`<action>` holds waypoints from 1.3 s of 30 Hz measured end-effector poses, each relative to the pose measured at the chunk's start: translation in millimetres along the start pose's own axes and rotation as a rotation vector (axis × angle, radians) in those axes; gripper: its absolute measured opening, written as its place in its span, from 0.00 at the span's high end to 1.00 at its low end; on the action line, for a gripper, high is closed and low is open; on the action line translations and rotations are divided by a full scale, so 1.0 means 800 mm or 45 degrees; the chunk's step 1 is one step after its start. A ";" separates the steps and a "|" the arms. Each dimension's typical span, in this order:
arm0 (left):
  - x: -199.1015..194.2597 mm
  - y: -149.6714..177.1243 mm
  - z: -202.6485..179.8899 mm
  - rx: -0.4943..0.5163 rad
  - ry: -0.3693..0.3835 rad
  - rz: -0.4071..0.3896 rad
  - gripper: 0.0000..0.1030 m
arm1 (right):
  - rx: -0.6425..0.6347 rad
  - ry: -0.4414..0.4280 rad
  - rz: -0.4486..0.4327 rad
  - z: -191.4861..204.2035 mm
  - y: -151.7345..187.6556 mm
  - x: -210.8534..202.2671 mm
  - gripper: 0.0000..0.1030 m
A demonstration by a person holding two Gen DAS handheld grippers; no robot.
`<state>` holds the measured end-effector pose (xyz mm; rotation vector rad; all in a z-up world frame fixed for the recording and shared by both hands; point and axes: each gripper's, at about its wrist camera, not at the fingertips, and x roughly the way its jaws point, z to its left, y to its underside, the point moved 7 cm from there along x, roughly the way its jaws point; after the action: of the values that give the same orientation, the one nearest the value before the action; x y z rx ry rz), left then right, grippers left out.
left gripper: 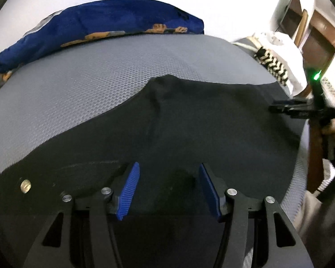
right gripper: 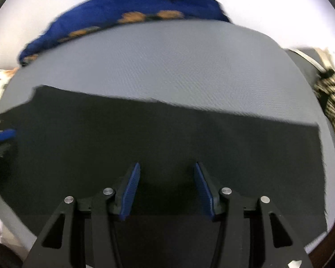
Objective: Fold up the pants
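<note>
Left wrist view: our left gripper (left gripper: 168,189) hangs over the pants (left gripper: 167,129), its 2 blue pads (left gripper: 128,192) apart with nothing pinched between them. The pants lie spread on the grey mat (left gripper: 78,71), 1 button (left gripper: 25,185) near the left edge, a crease (left gripper: 155,102) running up to a raised hump at the far edge. The right gripper (left gripper: 285,108) shows at the right, over the cloth's edge; its grip is unreadable from here. Risk: if we close here, mid-panel, we likely pinch only the top layer, and the fold drags skewed. The crease could set into the fold.

Right wrist view: right gripper (right gripper: 166,187) also over the pants (right gripper: 167,134), jaws apart, cloth below but not clamped. The frame is blurred; a grab made while moving could miss the hem. A blue blanket (right gripper: 127,2) lies beyond the mat (right gripper: 167,62).

Containers: none seen in either view.
</note>
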<state>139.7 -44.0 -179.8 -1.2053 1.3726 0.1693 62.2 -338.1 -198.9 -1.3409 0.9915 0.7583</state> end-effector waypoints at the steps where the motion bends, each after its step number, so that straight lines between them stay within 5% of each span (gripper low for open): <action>1: -0.003 0.002 0.005 -0.002 -0.014 0.003 0.45 | 0.026 -0.011 -0.020 -0.015 0.006 -0.005 0.53; 8: -0.020 0.007 0.024 -0.131 -0.051 -0.002 0.45 | 0.252 0.050 0.010 -0.102 0.029 -0.037 0.50; 14: -0.046 -0.002 -0.016 -0.171 -0.041 -0.094 0.43 | 0.584 -0.176 -0.008 -0.165 0.070 -0.098 0.49; 22: -0.025 -0.013 -0.094 -0.159 0.109 -0.074 0.43 | 0.990 -0.354 -0.032 -0.237 0.143 -0.102 0.49; 39: 0.040 0.000 -0.133 -0.220 0.080 0.051 0.43 | 1.214 -0.554 -0.199 -0.306 0.134 -0.044 0.89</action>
<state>79.9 -137.9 -178.8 -1.3364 1.4607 0.2855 -83.5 -564.8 -201.9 -0.3885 0.7233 0.3375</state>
